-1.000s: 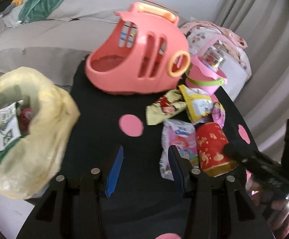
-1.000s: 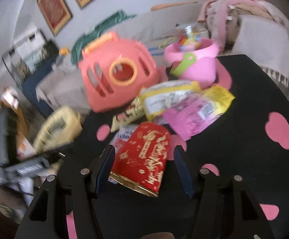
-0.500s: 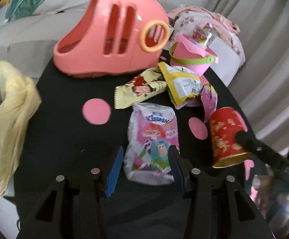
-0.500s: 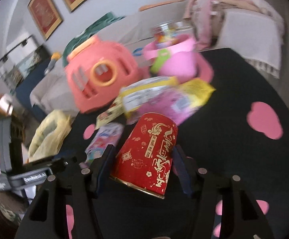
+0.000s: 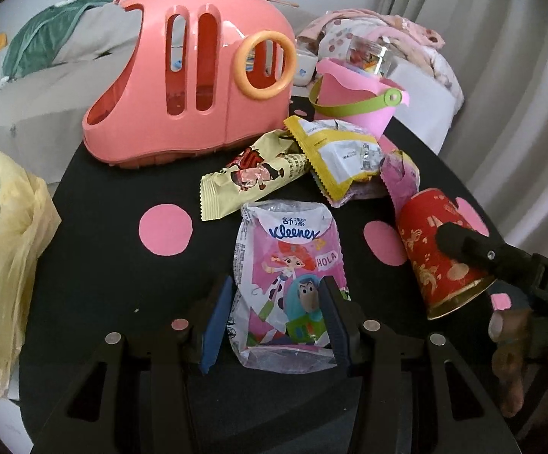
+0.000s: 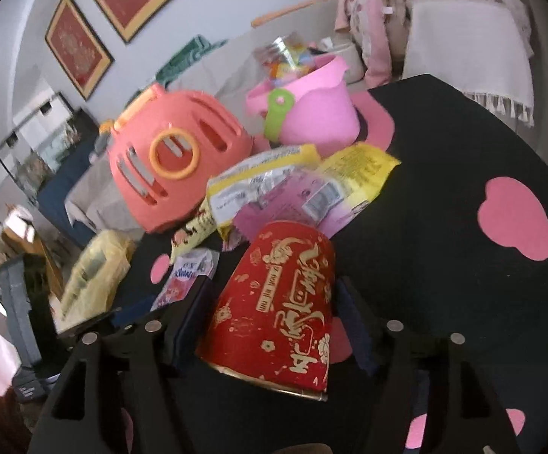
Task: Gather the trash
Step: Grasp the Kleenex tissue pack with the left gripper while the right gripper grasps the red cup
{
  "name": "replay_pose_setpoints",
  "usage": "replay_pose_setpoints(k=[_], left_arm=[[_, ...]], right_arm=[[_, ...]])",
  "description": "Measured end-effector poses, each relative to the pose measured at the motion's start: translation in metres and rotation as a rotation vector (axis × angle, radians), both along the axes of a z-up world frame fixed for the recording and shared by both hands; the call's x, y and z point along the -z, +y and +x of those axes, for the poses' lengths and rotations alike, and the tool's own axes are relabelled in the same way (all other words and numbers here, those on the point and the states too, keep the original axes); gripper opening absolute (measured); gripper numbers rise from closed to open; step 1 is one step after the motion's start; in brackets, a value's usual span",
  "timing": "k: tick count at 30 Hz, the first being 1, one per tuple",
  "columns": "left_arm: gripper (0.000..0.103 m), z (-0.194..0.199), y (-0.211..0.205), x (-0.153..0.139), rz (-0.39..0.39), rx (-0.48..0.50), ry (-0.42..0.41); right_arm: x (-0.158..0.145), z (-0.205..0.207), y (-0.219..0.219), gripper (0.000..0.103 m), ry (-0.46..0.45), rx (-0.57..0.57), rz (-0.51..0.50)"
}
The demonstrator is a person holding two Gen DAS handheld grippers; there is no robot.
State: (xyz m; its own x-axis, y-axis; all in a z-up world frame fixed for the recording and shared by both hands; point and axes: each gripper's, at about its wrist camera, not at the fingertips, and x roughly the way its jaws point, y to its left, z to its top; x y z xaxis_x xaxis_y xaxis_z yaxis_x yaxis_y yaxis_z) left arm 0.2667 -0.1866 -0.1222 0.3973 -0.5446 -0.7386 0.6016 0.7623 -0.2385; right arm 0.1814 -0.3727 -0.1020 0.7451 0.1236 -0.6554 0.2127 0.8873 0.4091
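The left claw (image 5: 277,314) stands open astride the tissue pack (image 5: 287,283), pads just beside its edges, on the black table (image 5: 96,265). Right of the pack, the right claw (image 6: 274,317) is opening around the tipped red cup (image 6: 277,310). Bare tabletop lies left of the pack, toward the yellow bag (image 5: 5,265) at the table's edge.

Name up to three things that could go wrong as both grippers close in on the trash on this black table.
1. The red paper cup lies on its side between the right gripper, whose jaws are opening; being round, it may roll away or crush when squeezed.
2. The Kleenex tissue pack between the left gripper pads looks flat and slippery, so it could slide out.
3. The two grippers work close together and could bump.
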Motion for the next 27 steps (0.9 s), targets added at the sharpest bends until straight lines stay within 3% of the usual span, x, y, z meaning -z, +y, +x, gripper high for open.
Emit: replay_pose_setpoints(k=[4, 8, 11, 16, 20, 24, 25, 26, 27], left_arm=[[0.049, 0.0, -0.001, 0.0, -0.005, 0.0, 0.008], [0.049, -0.003, -0.01, -0.001, 0.058, -0.001, -0.026], [0.049, -0.001, -0.007, -0.001, 0.031, -0.021, -0.007], [0.049, 0.005, 0.005, 0.001, -0.051, -0.024, 0.037], [0.049, 0.002, -0.002, 0.0, -0.015, -0.022, 0.021], [0.048, 0.0, -0.004, -0.002, 0.007, -0.018, 0.006], [0.039, -0.002, -0.004, -0.002, 0.012, -0.02, 0.001], [0.024, -0.002, -0.002, -0.002, 0.018, -0.031, -0.002], [0.018, -0.002, 0.002, -0.001, 0.019, -0.043, 0.006]], right_arm=[[-0.002, -0.007, 0.018, 0.064, -0.021, -0.017, -0.08], [-0.007, -0.022, 0.019, 0.064, -0.06, 0.034, -0.113], [-0.006, -0.025, 0.009, 0.064, -0.074, 0.065, -0.083], [0.003, -0.017, 0.002, 0.065, -0.058, -0.025, 0.013], [0.016, -0.014, -0.014, 0.07, -0.047, 0.001, 0.135], [0.005, -0.014, 0.0, 0.071, -0.059, 0.004, 0.028], [0.001, -0.017, 0.003, 0.071, -0.071, 0.01, 0.001], [-0.005, -0.022, 0.007, 0.071, -0.093, 0.011, -0.033], [-0.009, -0.024, 0.01, 0.071, -0.103, 0.003, -0.056]])
